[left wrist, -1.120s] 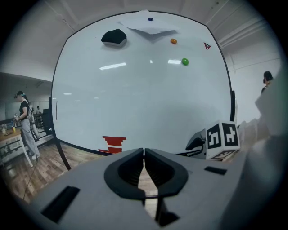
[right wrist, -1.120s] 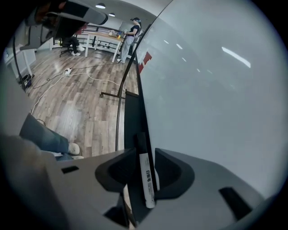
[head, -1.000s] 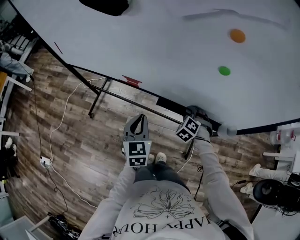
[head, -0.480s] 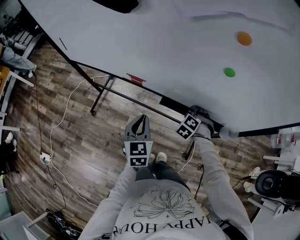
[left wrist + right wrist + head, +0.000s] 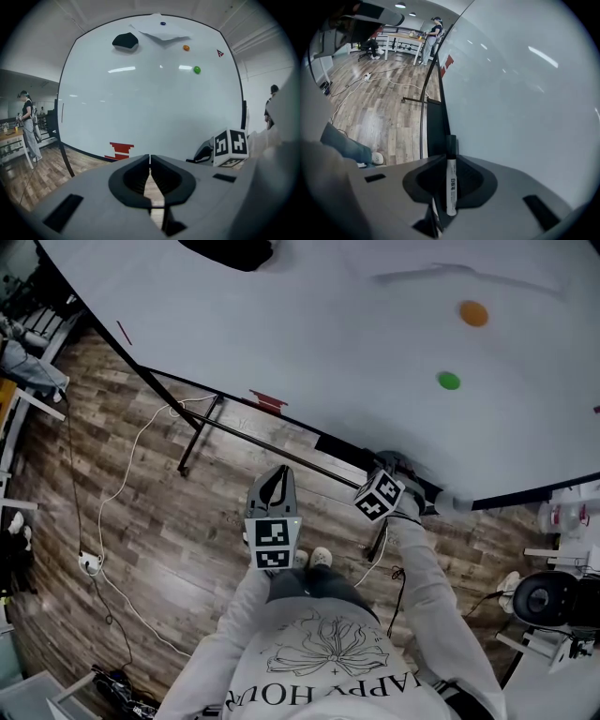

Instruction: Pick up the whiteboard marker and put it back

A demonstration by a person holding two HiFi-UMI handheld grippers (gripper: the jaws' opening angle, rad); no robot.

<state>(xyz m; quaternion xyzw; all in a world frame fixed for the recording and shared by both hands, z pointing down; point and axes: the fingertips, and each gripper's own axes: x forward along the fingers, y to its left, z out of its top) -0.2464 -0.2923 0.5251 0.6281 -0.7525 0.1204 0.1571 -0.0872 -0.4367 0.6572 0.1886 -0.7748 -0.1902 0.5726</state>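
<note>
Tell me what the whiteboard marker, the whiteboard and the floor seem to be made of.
The whiteboard marker: likely smooth plastic; white barrel with print, black cap. The whiteboard: a glossy coated panel, since it shows bright reflections; base material unclear. The floor: wood-grain planks with seams, real wood or laminate, can't tell.

shirt (image 5: 323, 664): "HAPPY HOUR", seemingly | whiteboard marker (image 5: 451, 183): label print illegible

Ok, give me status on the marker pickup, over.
Left gripper shut, empty. Right gripper shut on whiteboard marker, cap end by the board's tray. Nothing in the way.
</note>
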